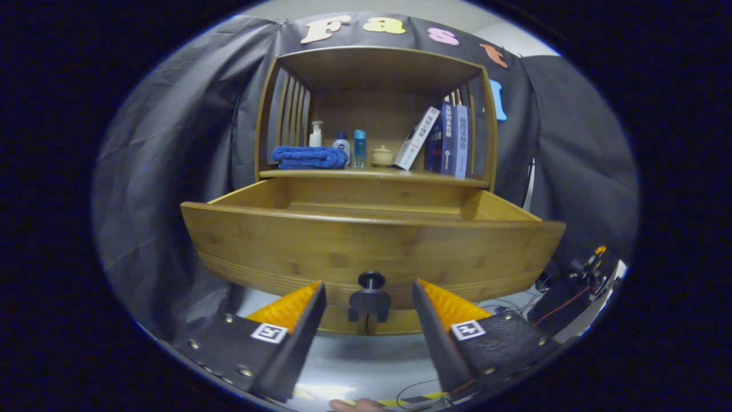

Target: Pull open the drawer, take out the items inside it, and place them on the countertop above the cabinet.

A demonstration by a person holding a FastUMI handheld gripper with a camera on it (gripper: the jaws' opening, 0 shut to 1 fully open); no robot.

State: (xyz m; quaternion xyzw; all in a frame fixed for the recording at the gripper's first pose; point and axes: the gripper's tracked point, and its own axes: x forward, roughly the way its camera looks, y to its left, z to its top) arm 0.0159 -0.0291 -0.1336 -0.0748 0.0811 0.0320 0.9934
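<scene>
The bamboo drawer [372,246] stands pulled out of the cabinet [374,63] toward me. Its dark round knob [370,292] sits between my fingers, with a gap to each side. My gripper [369,297] is open and touches nothing. The drawer's front hides what lies inside; I see its upper inner walls and back. The countertop [400,174] above the drawer carries a folded blue towel [310,157], a pump bottle [315,134], two small bottles [350,147], a small lidded jar [382,155] and leaning books [440,139].
Black cloth hangs behind and beside the cabinet. Cables and dark equipment [572,286] lie on the floor to the right of the drawer. A fingertip [354,405] of the person shows below my fingers.
</scene>
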